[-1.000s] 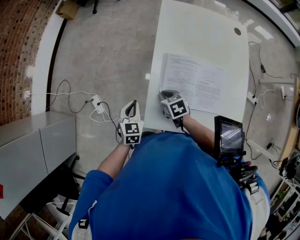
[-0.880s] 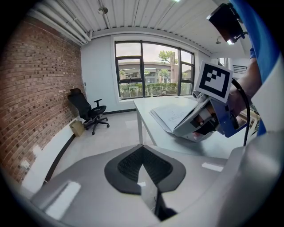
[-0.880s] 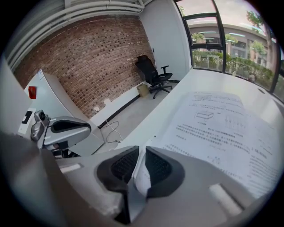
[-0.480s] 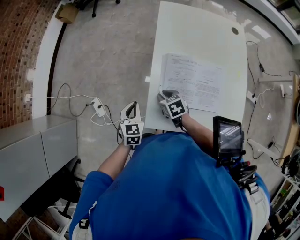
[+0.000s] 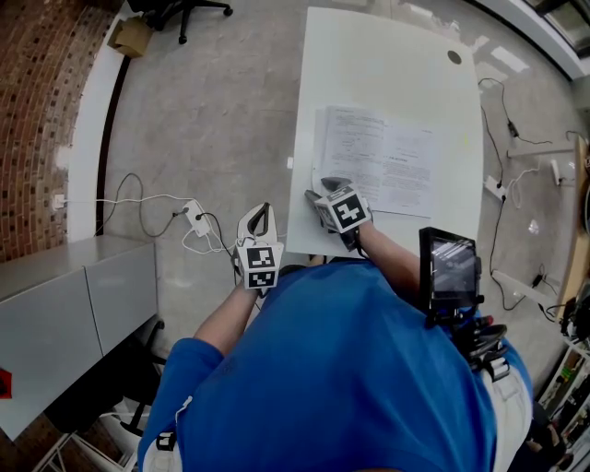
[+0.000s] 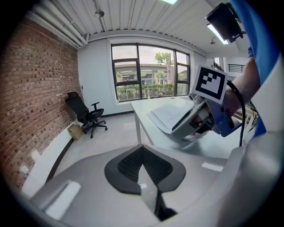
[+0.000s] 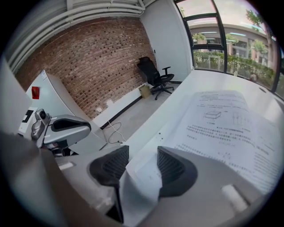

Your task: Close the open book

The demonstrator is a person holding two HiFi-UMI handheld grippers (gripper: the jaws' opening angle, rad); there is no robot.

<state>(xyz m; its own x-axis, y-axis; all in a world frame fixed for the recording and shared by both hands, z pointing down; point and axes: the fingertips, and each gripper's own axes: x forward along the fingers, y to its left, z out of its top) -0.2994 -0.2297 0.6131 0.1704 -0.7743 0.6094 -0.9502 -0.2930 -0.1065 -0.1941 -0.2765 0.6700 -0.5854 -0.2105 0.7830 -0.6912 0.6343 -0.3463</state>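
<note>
The open white printed book [image 5: 378, 161] lay flat on the long white table [image 5: 387, 55], unmoved since a second before; at the book's near left corner the right gripper [image 5: 320, 191] had just been spreading its jaws, a page corner [image 7: 142, 173] loose between them; well left of the book, the left gripper [image 5: 259, 210] hung pressed together.

A white table [image 5: 387, 64] is standing on a grey floor [image 5: 212, 111], with a small round grommet [image 5: 454, 57] sitting near its far edge. Left of the table, a power strip [image 5: 194, 210] is lying on the floor, and its white cable [image 5: 111, 198] is trailing away toward a brick wall [image 5: 37, 111]. Beyond the table's far left corner, a black office chair [image 5: 184, 9] and a cardboard box [image 5: 129, 35] are standing. A grey cabinet [image 5: 64, 304] is standing left of the table's near end. Thin cables [image 5: 513, 129] are lying to the table's right.
</note>
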